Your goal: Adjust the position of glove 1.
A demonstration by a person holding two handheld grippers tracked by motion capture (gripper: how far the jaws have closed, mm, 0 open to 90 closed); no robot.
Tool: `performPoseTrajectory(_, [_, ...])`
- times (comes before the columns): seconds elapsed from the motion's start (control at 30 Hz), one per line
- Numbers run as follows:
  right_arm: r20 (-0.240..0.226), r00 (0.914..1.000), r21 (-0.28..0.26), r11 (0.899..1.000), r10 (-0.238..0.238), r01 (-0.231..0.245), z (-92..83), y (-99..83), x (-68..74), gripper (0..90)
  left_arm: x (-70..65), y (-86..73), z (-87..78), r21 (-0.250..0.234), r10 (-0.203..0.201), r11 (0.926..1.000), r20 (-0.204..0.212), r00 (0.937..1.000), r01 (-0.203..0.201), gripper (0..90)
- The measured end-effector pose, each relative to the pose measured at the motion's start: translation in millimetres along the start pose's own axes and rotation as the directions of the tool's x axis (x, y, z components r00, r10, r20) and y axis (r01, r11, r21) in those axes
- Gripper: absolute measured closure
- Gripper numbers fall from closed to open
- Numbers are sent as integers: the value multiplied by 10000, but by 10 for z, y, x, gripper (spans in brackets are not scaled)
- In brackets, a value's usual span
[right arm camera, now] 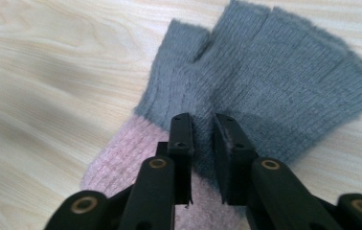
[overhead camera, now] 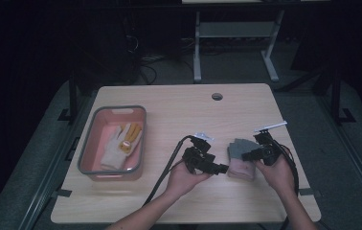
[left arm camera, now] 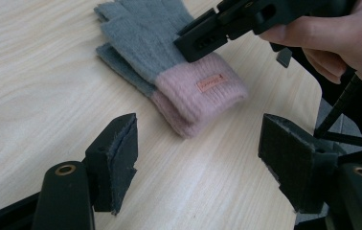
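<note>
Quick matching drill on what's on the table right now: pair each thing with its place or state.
Things:
1. grey and pink gloves
2. white and yellow glove
3. left claw
4. right claw

Places or states:
A. lying in the pink bin
B. jaws wide apart, nothing between them
C. stacked on the bare table between the two hands
D. jaws close together, down over the glove's knit

Pairs: 1-C, 2-A, 3-B, 4-D
</note>
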State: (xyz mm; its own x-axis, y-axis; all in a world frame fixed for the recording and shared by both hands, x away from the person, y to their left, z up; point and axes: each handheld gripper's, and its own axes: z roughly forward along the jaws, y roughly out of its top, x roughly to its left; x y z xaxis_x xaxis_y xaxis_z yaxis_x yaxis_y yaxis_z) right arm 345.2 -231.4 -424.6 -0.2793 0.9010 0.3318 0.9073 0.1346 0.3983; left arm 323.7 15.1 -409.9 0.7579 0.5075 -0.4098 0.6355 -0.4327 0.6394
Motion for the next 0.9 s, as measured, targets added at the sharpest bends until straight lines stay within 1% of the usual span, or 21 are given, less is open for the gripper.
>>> performPoseTrajectory(0.07, [-72,10000,-234,9997,28,-30,-42,-13,-11,756,8,8,15,-12,-53,10000,20,10000,53,300])
performPoseTrajectory(0.17, [-152,9998,-437,9990,83,-90,-93,-30,-36,715,17,28,51,3,-194,9998,69,9998,194,302])
performPoseTrajectory(0.27, [-303,9992,-603,9978,271,-289,-150,-55,-82,670,23,41,90,-12,-332,9994,94,9994,332,308])
performPoseTrajectory(0.37, [-421,9984,-776,9961,389,-421,-184,-84,-136,634,41,52,148,106,-420,9991,100,9991,419,322])
performPoseTrajectory(0.43, [-514,9974,-827,9951,507,-548,-196,-111,-173,608,47,57,187,124,-509,9986,104,9986,508,332])
performPoseTrajectory(0.5, [-516,9974,-886,9946,505,-550,-201,-128,-203,586,54,68,241,101,-711,9974,203,9973,709,347])
performPoseTrajectory(0.57, [-568,9968,-951,9935,571,-623,-208,-142,-229,571,67,79,291,127,-775,9969,284,9966,772,353])
performPoseTrajectory(0.73, [-629,9960,-952,9930,637,-695,-195,-168,-274,532,85,85,385,272,-1023,9945,299,9943,1015,365])
performPoseTrajectory(0.77, [-637,9959,-939,9931,645,-703,-193,-176,-284,529,92,83,412,244,-1096,9938,309,9935,1088,365])
performPoseTrajectory(0.8, [-669,9949,-920,9924,758,-818,-189,-184,-292,523,97,80,430,250,-1179,9928,384,9923,1169,365])
performPoseTrajectory(0.87, [-677,9947,-909,9924,772,-832,-176,-198,-315,510,113,77,465,319,-1383,9901,515,9891,1367,365])
performPoseTrajectory(0.9, [-709,9939,-904,9917,850,-912,-166,-204,-323,507,115,76,482,364,-1474,9887,526,9877,1456,365])
